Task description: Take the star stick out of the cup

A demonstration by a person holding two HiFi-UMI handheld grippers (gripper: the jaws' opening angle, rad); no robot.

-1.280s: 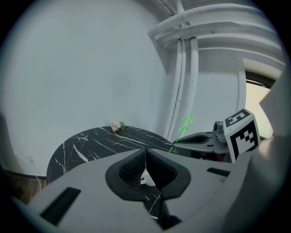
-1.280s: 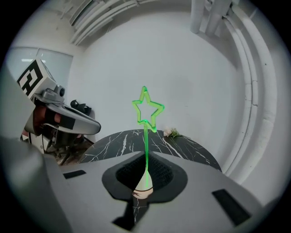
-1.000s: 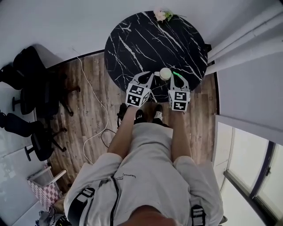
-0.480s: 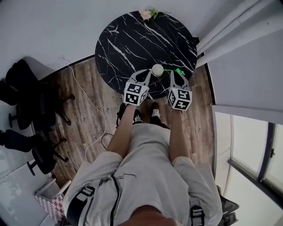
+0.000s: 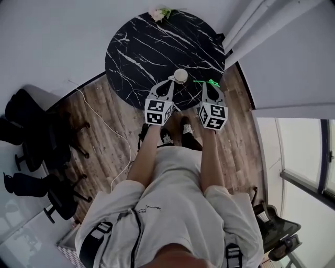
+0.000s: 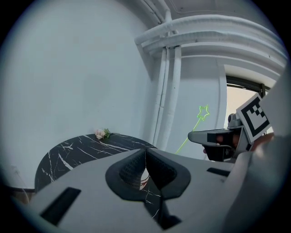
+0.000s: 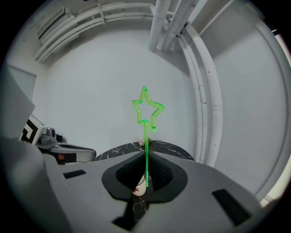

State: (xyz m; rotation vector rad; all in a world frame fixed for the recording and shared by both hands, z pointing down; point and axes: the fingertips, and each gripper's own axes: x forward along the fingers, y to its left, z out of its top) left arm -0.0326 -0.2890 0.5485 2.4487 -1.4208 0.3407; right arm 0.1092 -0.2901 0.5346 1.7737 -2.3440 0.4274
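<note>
At the left of the head view, dark office chairs (image 5: pixel 36 152) stand on the wood floor (image 5: pixel 104 131), and a pale cable (image 5: pixel 118 141) trails across the boards. The round black marble table (image 5: pixel 141 47) fills the upper middle of the frame, with a small sprig of flowers (image 5: pixel 158 13) at its far edge.

The left gripper (image 5: pixel 170 80) reaches in over the table's near edge. Its tips are just beside the left side of the cup (image 5: pixel 180 76), and I cannot tell whether they touch it. In the left gripper view, its jaws are clenched together with their tips meeting and nothing between them. The white cup shows only through the gap below the tips, standing on the marble behind.

Right of the cup, the right gripper (image 5: pixel 210 86) holds the green star stick (image 5: pixel 205 81). In the head view, the stick lies level at the tips, pointing towards the cup but apart from it and fully outside it. In the right gripper view, the jaws are closed tight on the stem. The stem rises straight up the middle of the frame to the star outline against the white wall (image 7: pixel 91 91). The stick's lower end shows in the gap, next to the cup in the background.

At the far right of the head view, pale curtains or pipes (image 5: pixel 246 26) run up the corner, and a window (image 5: pixel 309 157) lies along the right edge.
</note>
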